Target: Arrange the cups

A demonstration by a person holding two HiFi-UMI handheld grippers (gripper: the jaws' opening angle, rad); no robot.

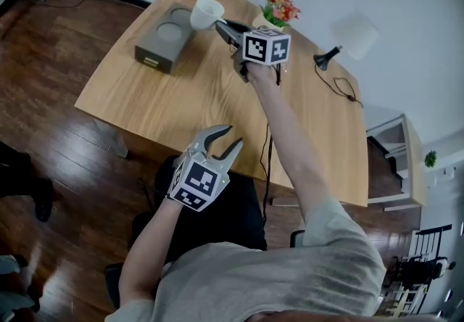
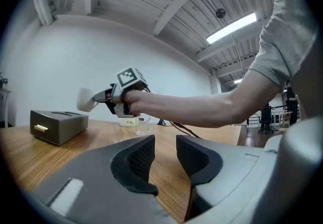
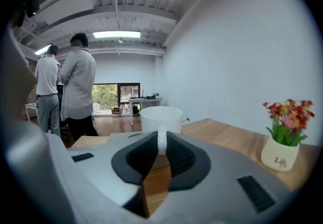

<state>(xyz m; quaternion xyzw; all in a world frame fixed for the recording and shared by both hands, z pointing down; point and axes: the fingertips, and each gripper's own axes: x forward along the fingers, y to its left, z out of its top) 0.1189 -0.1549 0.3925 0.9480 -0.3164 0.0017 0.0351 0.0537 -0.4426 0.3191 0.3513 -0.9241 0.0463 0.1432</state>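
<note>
White cup (image 1: 206,13) in mid-air: we see it pinched by its handle in the right gripper (image 1: 221,25), whose jaws are pressed together on the thin white loop. In the right gripper view the handle runs straight back between the two black pads of the right gripper (image 3: 161,140), and the white cup (image 3: 160,118) stands beyond them with its mouth up and its long axis close to upright. The left gripper view shows it hanging clear above the grey box (image 2: 58,124), not touching it.

From the head view we place the cup over the far left part of the wooden table (image 1: 188,96), at the right-hand end of the grey box (image 1: 165,36), which has round recesses in its top. A pot of red flowers (image 1: 278,10) stands just beyond the right gripper, with a desk lamp (image 1: 351,38) further right. A clear glass (image 2: 143,124) stands on the table below the outstretched hand.

Our left gripper (image 1: 223,141) waits by the table's near edge, its jaws spread with only bare wood between them. Two people (image 3: 75,92) stand in the background.
</note>
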